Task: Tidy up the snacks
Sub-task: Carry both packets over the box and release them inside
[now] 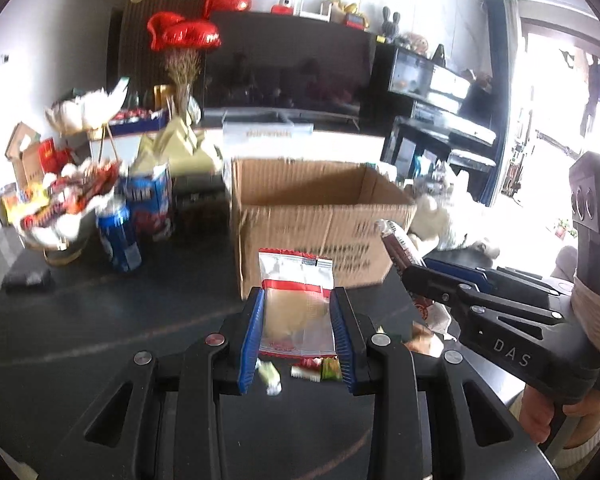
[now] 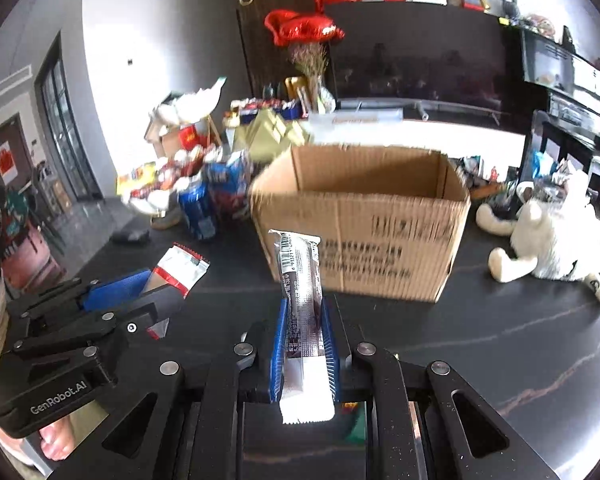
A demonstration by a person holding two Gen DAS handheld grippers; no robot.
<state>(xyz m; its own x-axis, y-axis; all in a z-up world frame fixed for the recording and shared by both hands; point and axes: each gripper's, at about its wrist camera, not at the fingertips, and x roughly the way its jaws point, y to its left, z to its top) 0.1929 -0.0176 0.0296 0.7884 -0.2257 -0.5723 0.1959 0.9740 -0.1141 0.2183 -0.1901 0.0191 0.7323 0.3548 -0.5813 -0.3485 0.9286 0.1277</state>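
My left gripper point(image 1: 298, 308) is shut on a clear snack packet with a red and white top point(image 1: 296, 280), held upright above the dark table. The same gripper point(image 2: 156, 284) and packet point(image 2: 180, 266) show at the left in the right wrist view. My right gripper point(image 2: 303, 320) is shut on a long dark snack bar in a silver-ended wrapper point(image 2: 300, 276), which points up; in the left wrist view this gripper point(image 1: 414, 270) and bar point(image 1: 398, 244) sit at the right. An open cardboard box point(image 1: 312, 216) point(image 2: 364, 232) stands just beyond both grippers.
Small wrapped candies point(image 1: 312, 370) lie on the table under the left gripper. A blue can point(image 1: 118, 234), blue snack bags point(image 1: 148, 200) and a bowl heaped with snacks point(image 1: 60, 208) stand left of the box. A white plush toy point(image 2: 556, 232) lies to its right.
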